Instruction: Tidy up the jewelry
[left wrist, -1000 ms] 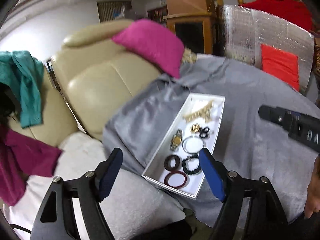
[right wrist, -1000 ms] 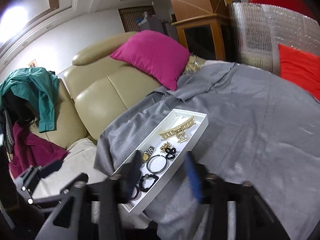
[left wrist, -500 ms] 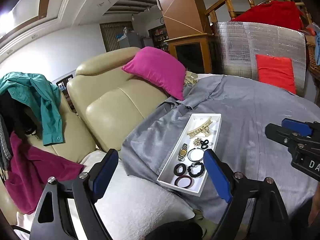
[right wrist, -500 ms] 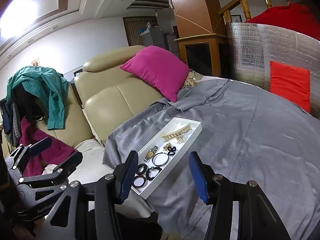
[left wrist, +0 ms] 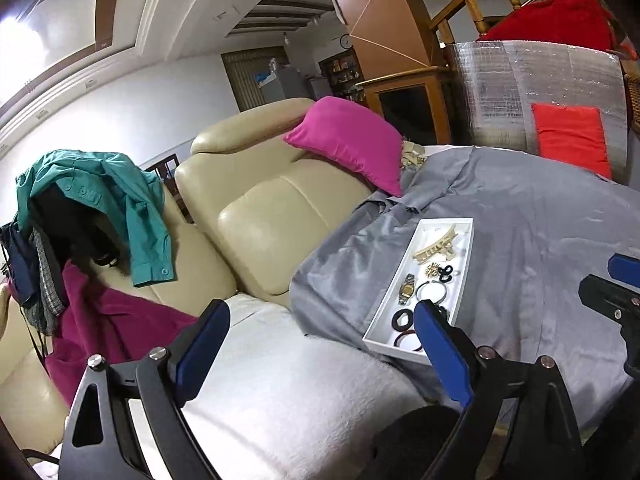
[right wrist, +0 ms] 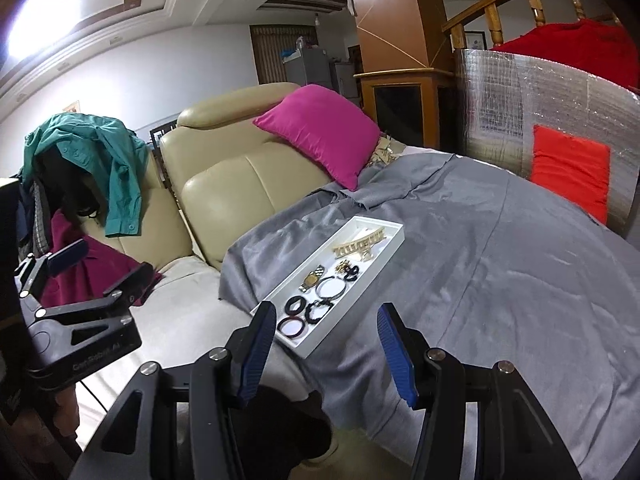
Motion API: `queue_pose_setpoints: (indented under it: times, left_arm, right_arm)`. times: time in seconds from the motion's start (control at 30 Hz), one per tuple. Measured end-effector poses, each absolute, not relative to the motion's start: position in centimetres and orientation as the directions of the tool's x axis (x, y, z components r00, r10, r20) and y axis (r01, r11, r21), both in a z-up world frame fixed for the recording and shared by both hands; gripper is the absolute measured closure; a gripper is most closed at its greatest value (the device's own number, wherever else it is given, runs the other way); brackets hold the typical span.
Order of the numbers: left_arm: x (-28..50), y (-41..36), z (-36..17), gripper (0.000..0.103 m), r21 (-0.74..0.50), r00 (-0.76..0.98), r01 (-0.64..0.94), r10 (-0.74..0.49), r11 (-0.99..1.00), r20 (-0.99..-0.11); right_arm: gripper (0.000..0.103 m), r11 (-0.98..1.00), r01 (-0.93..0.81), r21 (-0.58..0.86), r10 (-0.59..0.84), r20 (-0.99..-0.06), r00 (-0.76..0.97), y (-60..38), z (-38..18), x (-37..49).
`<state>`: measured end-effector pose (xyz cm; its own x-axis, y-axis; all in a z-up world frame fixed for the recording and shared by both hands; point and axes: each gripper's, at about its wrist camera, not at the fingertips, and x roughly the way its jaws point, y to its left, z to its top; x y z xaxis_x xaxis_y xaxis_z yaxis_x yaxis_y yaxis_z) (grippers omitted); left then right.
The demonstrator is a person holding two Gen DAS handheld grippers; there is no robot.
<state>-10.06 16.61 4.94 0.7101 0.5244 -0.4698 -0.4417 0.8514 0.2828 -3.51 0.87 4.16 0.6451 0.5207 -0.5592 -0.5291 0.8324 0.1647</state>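
Observation:
A white tray (left wrist: pixel 464 258) (right wrist: pixel 390 246) lies on a grey cloth and holds jewelry: a gold hair claw (left wrist: pixel 436 246) (right wrist: pixel 358 246), a gold watch (left wrist: pixel 406 289) (right wrist: pixel 313 278), a silver bangle (right wrist: pixel 331 287), black bead bracelets (right wrist: pixel 316 310) and dark red bangles (right wrist: pixel 292 327). My left gripper (left wrist: pixel 320 314) hovers well short of the tray, its jaws opening with nothing between them. My right gripper (right wrist: pixel 326 316) is open and empty, also back from the tray's near end. Each view shows the other gripper at its edge.
The grey cloth (right wrist: pixel 500 264) covers a surface beside a beige leather sofa (right wrist: pixel 224 184) with a pink cushion (right wrist: pixel 320 130). Teal and magenta clothes (left wrist: pixel 100 196) hang over the sofa's left. A silver panel with a red cushion (right wrist: pixel 568 172) stands behind.
Both grippers have pulled back and risen away from the tray, which now looks smaller and farther. The left jaws have spread wider.

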Motion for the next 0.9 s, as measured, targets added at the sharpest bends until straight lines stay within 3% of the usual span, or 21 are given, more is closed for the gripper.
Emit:
queue_pose_setpoints:
  times: [0.3,0.9]
  left_arm:
    - [-11.7,18.0,5.4,0.010,0.276,0.699,-0.475,0.549,0.835,-0.458]
    - [-11.2,19.6,4.5,0.010,0.261,0.691,-0.474,0.539,0.841,-0.481]
  right_arm:
    - [0.040,0.840,-0.509,0.188,0.520,-0.545,0.658,2.3,5.1,-5.8]
    - [0.039,0.862,-0.477,0.172,0.479,-0.584,0.655,4.5,4.1,-5.1]
